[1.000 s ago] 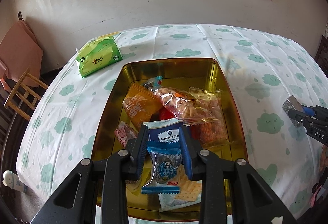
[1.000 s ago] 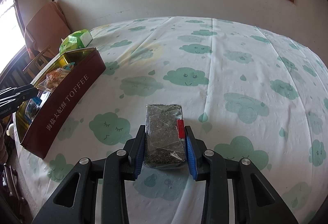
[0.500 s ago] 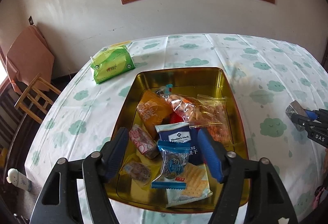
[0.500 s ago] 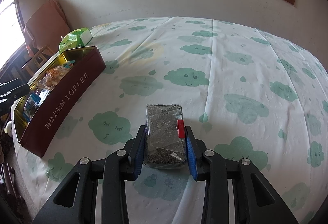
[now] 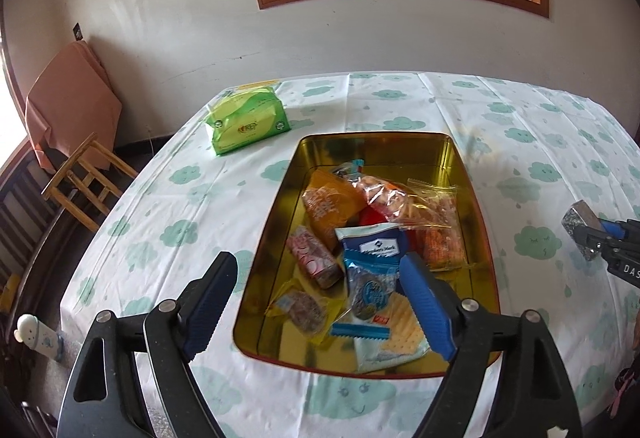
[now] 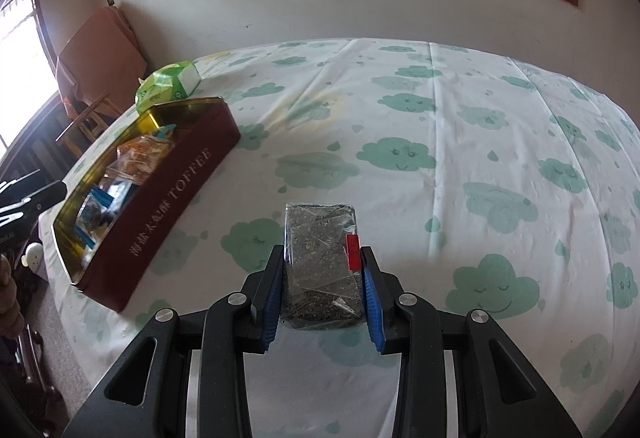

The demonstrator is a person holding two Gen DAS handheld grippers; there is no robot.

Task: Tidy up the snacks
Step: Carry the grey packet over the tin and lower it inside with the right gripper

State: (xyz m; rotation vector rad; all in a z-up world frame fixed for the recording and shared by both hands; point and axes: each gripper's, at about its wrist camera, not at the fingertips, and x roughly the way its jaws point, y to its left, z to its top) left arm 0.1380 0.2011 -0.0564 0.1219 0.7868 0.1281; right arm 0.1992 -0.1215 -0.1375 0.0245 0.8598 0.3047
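Left gripper spread over tin, snack packets inside

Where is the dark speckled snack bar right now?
The dark speckled snack bar is clamped in the right tongs above the cloud-print tablecloth, to the right of the toffee tin; the left wrist view shows it at far right.

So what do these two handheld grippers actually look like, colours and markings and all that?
Both the left gripper and right gripper have black plastic linkage arms with silver rivets and triangular cut-outs. Their fingers carry ribbed blue pads. White letters "DAS" mark the right one's side. No cables or sleeves show.
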